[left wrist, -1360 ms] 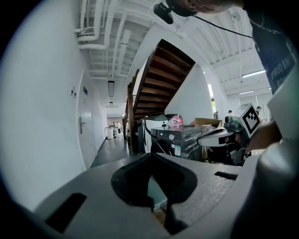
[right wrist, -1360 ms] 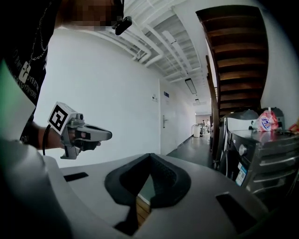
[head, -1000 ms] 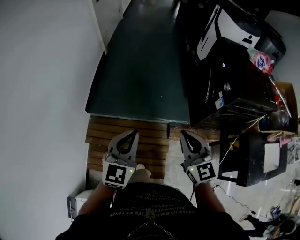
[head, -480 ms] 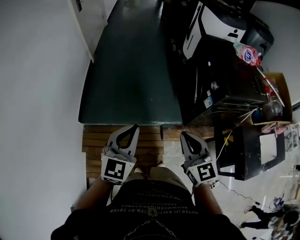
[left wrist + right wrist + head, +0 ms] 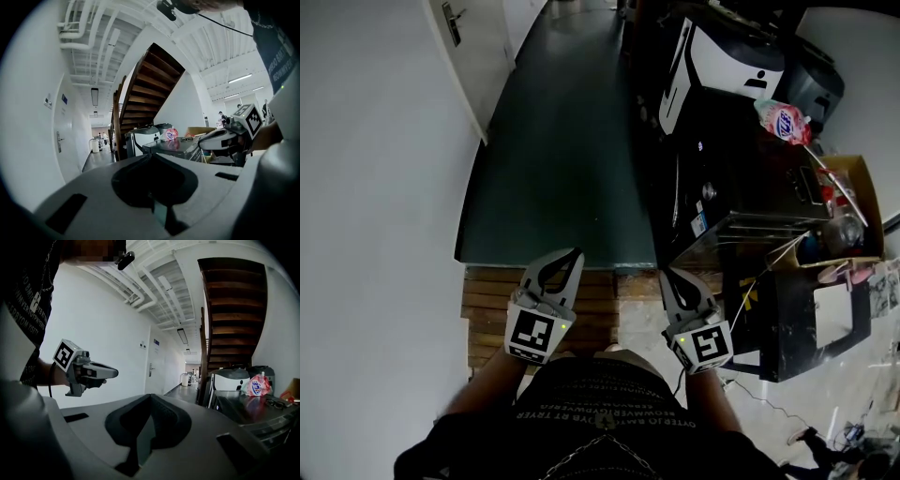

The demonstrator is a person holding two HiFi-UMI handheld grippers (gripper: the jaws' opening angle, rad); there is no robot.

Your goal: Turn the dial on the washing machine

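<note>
Black box-shaped washing machine (image 5: 750,178) standing along the right edge of the dark green floor (image 5: 562,141), with its small round silvery dial (image 5: 709,190) on the side facing the floor. A pink printed packet (image 5: 783,120) lies on its top, near the far corner. Behind the machine stands a white-and-black rounded appliance (image 5: 712,66). Left hand-held gripper (image 5: 572,255) and right hand-held gripper (image 5: 666,276) both have their jaws closed tip to tip with nothing between them. They are above the brown slatted wooden step (image 5: 600,305) at the floor's near edge, well apart from the dial. A white door (image 5: 473,47) is at the floor's left edge.
</note>
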